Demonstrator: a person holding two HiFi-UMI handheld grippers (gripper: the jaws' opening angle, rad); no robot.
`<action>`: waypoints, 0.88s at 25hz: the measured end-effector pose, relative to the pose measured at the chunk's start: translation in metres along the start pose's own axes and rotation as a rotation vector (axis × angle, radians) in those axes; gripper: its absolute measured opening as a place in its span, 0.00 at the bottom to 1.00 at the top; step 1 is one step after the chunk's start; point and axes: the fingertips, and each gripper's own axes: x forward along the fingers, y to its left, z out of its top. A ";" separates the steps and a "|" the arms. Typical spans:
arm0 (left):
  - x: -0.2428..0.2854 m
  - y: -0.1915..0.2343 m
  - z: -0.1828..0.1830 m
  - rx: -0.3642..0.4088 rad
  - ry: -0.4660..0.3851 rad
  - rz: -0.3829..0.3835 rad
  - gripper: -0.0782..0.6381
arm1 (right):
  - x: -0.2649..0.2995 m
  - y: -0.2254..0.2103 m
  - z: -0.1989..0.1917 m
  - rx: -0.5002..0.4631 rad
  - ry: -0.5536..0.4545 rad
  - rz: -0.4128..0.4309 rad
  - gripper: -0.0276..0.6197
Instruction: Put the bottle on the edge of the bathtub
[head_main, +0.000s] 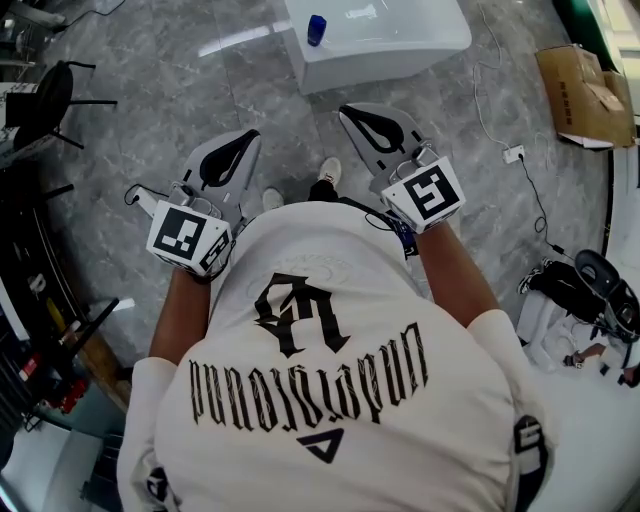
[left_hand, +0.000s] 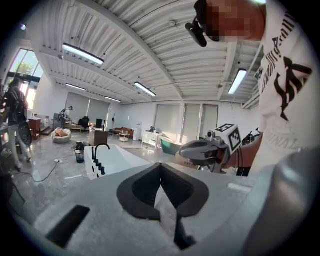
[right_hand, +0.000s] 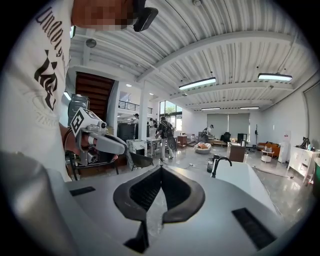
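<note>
1. Head view showed the blue bottle (head_main: 316, 29) upright at the left rim of the white bathtub (head_main: 400, 62), well apart from both claws; whether it stood on the rim or just beside it was unclear
2. Left claw (head_main: 248, 135) and right claw (head_main: 346, 110) were each pressed together, pinching nothing
3. Bottle looked small, rigid and probably light, with a smooth wall that might slip; a grip across mid-body, below the cap, seemed safest

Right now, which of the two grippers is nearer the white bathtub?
The right gripper, at the head view's right; its tip lies nearest the bathtub, while the left gripper sits farther off.
</note>
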 end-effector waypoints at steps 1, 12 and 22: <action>-0.009 0.001 -0.002 -0.001 -0.003 -0.006 0.13 | 0.002 0.009 0.001 -0.001 0.001 -0.002 0.06; -0.086 0.012 -0.031 -0.003 0.005 -0.104 0.13 | 0.020 0.099 0.009 -0.002 0.025 -0.043 0.06; -0.103 -0.016 -0.027 0.014 -0.018 -0.111 0.13 | -0.020 0.124 0.005 -0.017 0.049 -0.061 0.06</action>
